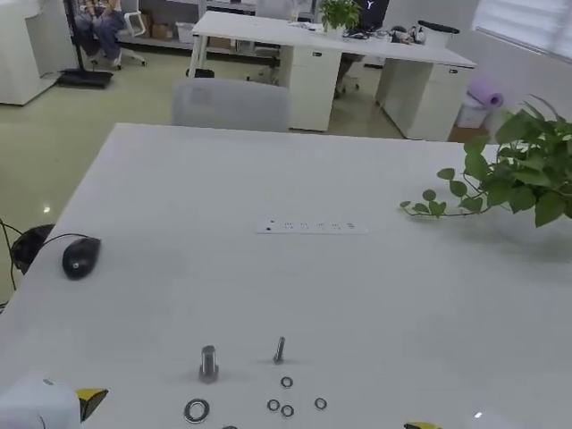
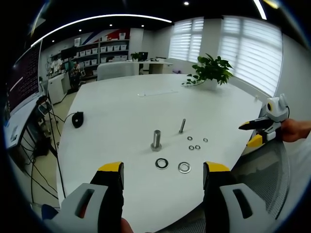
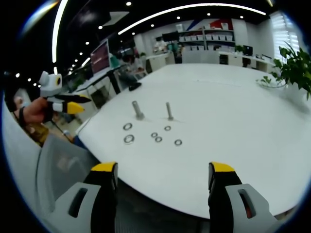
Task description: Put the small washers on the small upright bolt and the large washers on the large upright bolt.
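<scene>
Nothing of the task was done yet. On the white table [image 1: 357,295] the large upright bolt [image 1: 208,363] and the small upright bolt [image 1: 280,349] both stood bare, near each other at the near edge. All the washers lay flat on the table, in front of the bolts and apart from them. The two large washers [image 2: 162,163] lay side by side before the large bolt. The four small washers [image 2: 191,147] lay in a loose cluster before the small bolt. So all six washers were left to place, judging from how they lay.

The left hand-held gripper [image 2: 163,170] hung off the near edge of the table, pointed at the bolts, its jaws wide apart and empty. The right hand-held gripper [image 3: 163,167] was also back from the edge, aimed across the table at the same group, jaws spread wide with nothing between them. Each was well apart from the washers and touched nothing.
</scene>
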Demonstrator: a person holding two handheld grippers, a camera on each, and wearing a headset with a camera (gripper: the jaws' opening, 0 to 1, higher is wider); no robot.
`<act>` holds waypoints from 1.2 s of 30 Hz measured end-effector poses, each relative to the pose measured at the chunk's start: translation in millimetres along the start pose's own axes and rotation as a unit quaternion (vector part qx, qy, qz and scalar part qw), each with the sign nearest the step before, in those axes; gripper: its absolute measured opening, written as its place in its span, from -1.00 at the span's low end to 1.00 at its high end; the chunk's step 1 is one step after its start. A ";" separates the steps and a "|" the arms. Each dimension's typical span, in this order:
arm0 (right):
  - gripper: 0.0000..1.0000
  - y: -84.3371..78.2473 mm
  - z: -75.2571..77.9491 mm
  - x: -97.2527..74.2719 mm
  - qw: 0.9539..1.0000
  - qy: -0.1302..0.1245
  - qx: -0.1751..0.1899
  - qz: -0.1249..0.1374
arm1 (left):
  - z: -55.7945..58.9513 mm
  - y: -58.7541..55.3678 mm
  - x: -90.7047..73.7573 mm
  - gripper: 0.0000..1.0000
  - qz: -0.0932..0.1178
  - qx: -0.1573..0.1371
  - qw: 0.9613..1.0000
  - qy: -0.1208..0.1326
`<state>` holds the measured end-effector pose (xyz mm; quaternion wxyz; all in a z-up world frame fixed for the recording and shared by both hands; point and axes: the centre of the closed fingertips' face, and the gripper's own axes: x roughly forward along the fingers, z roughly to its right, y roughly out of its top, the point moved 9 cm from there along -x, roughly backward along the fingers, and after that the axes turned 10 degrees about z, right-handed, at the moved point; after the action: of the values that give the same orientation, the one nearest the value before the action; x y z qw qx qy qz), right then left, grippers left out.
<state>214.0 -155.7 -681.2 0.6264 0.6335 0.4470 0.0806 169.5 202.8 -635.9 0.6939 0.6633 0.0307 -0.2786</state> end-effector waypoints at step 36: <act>0.41 17.7 32.3 27.3 0.998 0.021 -0.052 -0.033 | 4.6 -4.7 -16.8 0.31 -0.002 -0.010 1.000 0.022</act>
<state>259.6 -157.6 -684.9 0.6514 0.5830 0.4759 0.0968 151.9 204.5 -632.6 0.6992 0.6621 0.0499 -0.2649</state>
